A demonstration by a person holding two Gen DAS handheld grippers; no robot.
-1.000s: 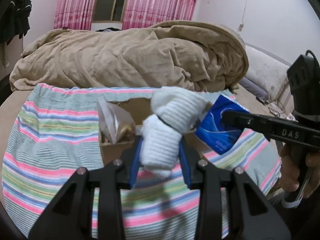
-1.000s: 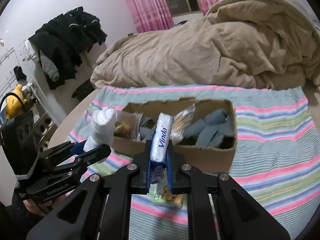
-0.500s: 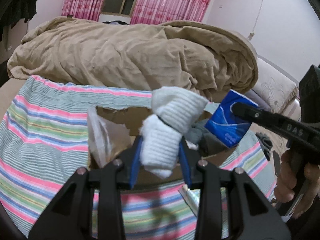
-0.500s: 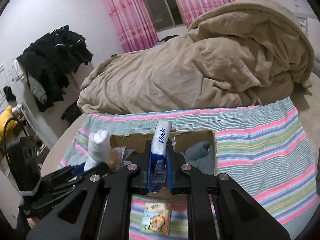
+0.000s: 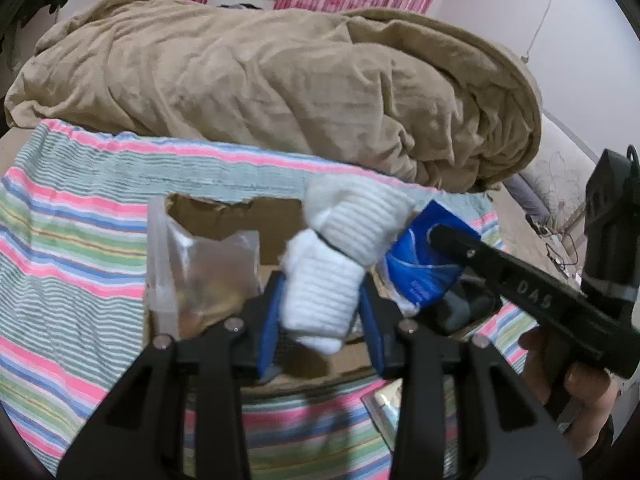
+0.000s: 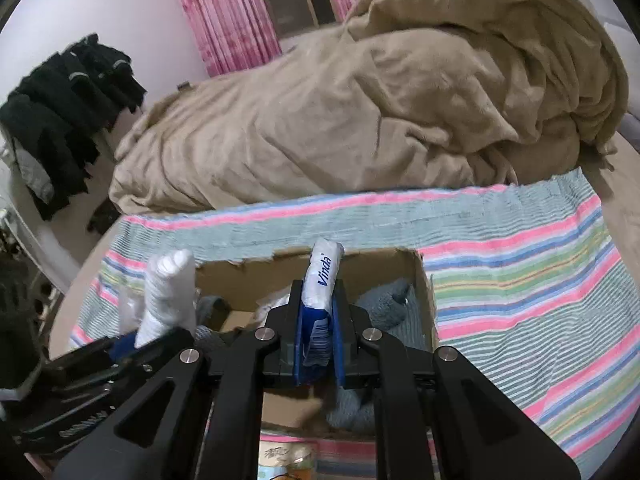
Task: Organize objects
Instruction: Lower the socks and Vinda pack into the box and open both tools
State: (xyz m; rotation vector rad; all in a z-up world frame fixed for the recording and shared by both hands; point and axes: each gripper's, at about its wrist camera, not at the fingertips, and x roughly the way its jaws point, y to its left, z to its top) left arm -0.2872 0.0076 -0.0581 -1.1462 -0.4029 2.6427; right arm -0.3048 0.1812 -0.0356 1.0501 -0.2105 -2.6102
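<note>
My left gripper [image 5: 322, 312] is shut on a rolled white sock [image 5: 340, 256] and holds it over an open cardboard box [image 5: 240, 216] on the striped cloth. My right gripper [image 6: 318, 316] is shut on a blue and white Vinda tissue pack [image 6: 322, 280] and holds it upright above the same box [image 6: 416, 268]. The tissue pack [image 5: 424, 264] and the right gripper also show in the left wrist view, just right of the sock. The sock [image 6: 168, 292] and left gripper show at the left of the right wrist view. Grey socks [image 6: 384, 304] lie in the box.
A clear plastic bag [image 5: 200, 276] stands in the box's left end. A striped cloth [image 6: 520, 280] covers the bed; a tan blanket [image 6: 360, 120] is heaped behind it. A snack packet [image 6: 288, 460] lies in front of the box. Dark clothes [image 6: 68, 92] hang at left.
Both grippers have moved forward and now stand over the box, each with its object still held. The box fills more of both views.
</note>
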